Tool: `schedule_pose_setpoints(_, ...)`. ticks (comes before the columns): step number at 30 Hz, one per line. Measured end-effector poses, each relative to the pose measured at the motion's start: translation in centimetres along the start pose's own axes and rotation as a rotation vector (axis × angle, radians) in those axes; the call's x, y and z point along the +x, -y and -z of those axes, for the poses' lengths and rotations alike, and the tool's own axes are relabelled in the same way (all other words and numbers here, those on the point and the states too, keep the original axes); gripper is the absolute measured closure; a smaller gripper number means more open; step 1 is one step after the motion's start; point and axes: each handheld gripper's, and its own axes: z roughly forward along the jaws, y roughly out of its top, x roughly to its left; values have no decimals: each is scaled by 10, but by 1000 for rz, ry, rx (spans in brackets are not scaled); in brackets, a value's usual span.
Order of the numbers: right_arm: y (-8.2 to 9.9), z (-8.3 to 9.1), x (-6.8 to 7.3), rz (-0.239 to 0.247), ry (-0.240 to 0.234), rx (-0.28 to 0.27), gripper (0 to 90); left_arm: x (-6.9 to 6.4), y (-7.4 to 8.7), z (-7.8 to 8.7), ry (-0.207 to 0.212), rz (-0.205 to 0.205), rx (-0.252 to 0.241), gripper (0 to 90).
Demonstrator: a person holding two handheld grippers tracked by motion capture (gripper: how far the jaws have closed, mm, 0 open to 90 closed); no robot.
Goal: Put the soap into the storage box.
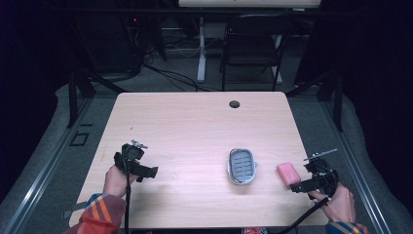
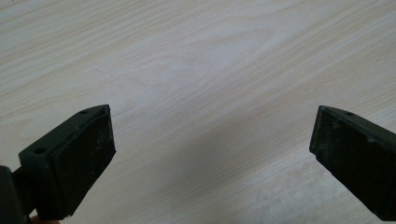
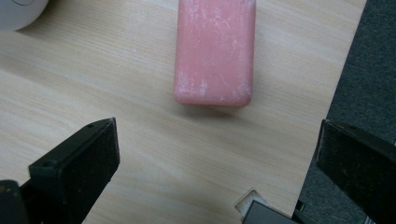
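Pale wood-grain table (image 1: 195,122) sits in a dim room, with dark carpet around it, a black folding chair (image 1: 253,44) and a white desk leg (image 1: 201,48) beyond its far edge, and a small round cable hole (image 1: 234,104) near that edge.

At the near right corner the right gripper (image 1: 298,187) is held low over the table in the person's right hand (image 1: 338,202), its jaws spread wide and holding nothing. In the right gripper view the two black jaws stand far apart at the bottom corners, the right one out over the carpet past the table's edge. Just ahead of them, between their lines but not touched by either, lies the pink soap bar (image 3: 215,51): a rounded rectangular block, matte pink, dusted and scuffed with whitish marks, lying flat on the wood close to the table's right edge. In the high view the soap bar (image 1: 287,173) lies just beside the gripper's tips.

Left of the soap, near the middle of the table's near half, lies an oval soap dish (image 1: 242,166) with a light rim and a grey slotted inner tray; its pale edge shows at the top left corner of the right gripper view.

Well apart, at the near left, the left gripper (image 1: 148,171) is held in the left hand (image 1: 117,180), its jaws also wide apart over bare wood, with nothing between them. An orange plaid sleeve (image 1: 100,212) shows at the bottom.
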Motion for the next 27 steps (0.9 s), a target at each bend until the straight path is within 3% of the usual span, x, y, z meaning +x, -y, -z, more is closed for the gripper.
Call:
schedule_pose_setpoints(10,-6,-2,3,21,-27,17,0,-1,-1,-4,9,-2,9,2)
schedule_pose_setpoints(16,-8,-5,3,2,-39,13,0,-6,-2,-7,22,-12,20,2)
schedule_pose_setpoints(19,-11,-5,3,25,-25,45,0,-6,-2,-9,23,-11,27,2)
schedule_pose_setpoints(27,-19,-10,5,19,-27,114,0,-6,-2,-10,28,-11,32,2)
